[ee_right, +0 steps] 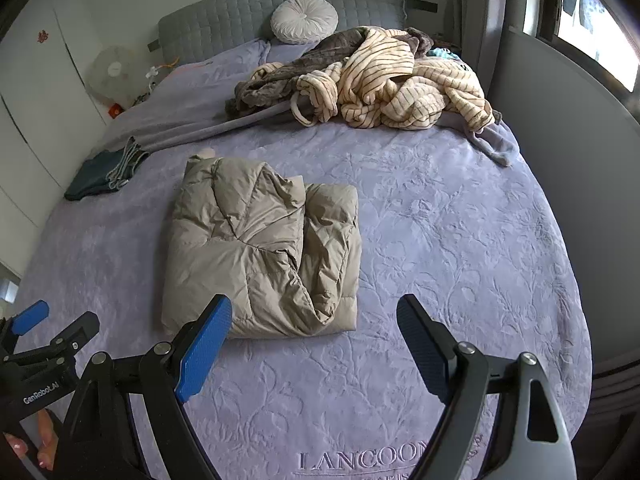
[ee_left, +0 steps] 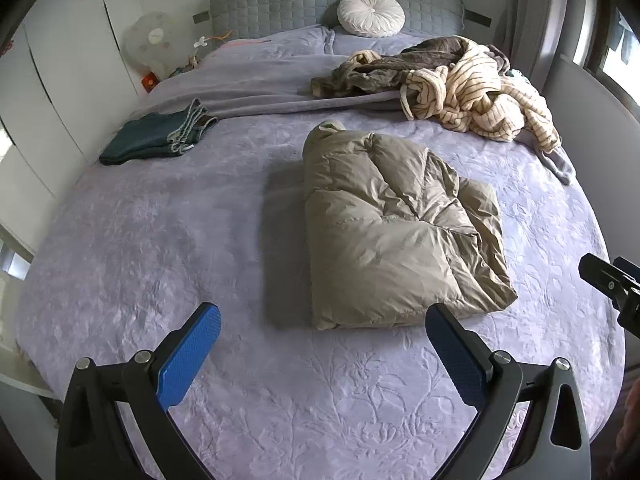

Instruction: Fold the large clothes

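Note:
A beige puffer jacket (ee_left: 396, 228) lies folded into a thick rectangle in the middle of the bed; it also shows in the right wrist view (ee_right: 260, 252). My left gripper (ee_left: 322, 320) is open and empty, just short of the jacket's near edge. My right gripper (ee_right: 314, 312) is open and empty, also at the jacket's near edge. The right gripper shows at the right edge of the left wrist view (ee_left: 612, 284). The left gripper shows at the lower left of the right wrist view (ee_right: 44, 336).
The bed has a lilac embossed cover (ee_left: 160, 248). Folded dark green jeans (ee_left: 156, 136) lie at the left. A heap of striped cream and grey-brown clothes (ee_left: 460, 84) lies at the back right. A round white cushion (ee_left: 370, 14) leans on the grey headboard. A fan (ee_left: 150, 44) stands left.

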Demonstrator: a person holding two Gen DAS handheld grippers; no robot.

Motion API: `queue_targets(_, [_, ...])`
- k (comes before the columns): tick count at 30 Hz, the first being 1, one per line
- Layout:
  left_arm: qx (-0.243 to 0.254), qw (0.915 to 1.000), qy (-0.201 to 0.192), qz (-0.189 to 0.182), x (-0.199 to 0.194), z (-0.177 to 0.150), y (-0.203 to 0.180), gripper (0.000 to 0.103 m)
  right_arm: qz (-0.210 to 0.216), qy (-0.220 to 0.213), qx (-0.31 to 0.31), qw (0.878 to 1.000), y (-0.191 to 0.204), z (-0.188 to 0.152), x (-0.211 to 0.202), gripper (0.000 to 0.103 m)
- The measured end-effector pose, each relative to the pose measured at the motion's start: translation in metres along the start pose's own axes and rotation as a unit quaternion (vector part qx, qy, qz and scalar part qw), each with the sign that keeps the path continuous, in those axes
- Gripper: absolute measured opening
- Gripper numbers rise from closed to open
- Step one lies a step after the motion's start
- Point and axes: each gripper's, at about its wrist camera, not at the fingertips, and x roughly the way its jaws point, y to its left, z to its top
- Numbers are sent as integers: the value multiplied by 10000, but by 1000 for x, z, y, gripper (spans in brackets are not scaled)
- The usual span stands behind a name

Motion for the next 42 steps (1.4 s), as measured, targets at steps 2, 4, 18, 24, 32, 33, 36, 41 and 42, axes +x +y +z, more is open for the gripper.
queue_targets(2, [11,10000,-2,-4,1,1,0,103,-22,-17,1,10000,0,0,-1,87])
queue_targets(4, [10,10000,-3,-9,1,1,0,103,-17,-22,1,10000,1,-1,-1,87])
queue_targets(18, [21,10000,-5,-17,1,0,1,102,-1,-20,-11,10000,0,-1,-2,87])
queue_targets(24, [14,10000,-8,-5,0,0,1,103,3,-21,-17,10000,0,-1,-2,87])
queue_targets(32, [15,10000,-8,-16,1,0,2,102,5,-24,-15,10000,1,-2,-3,87])
queue_targets(33, [17,10000,-4,-12,1,0,1,102,2,-25,-17,10000,1,-2,-3,87])
queue_targets(36, [14,10000,-8,1,1,-1,1,102,5,-22,-9,10000,2,-2,-3,87])
queue_targets(41, [13,10000,-12,28,-1,-1,1,103,-4,-32,-1,10000,2,-3,-4,87])
queue_targets(42, [16,10000,-11,34,-1,-1,1,103,-7,-32,-1,10000,2,-3,-4,87])
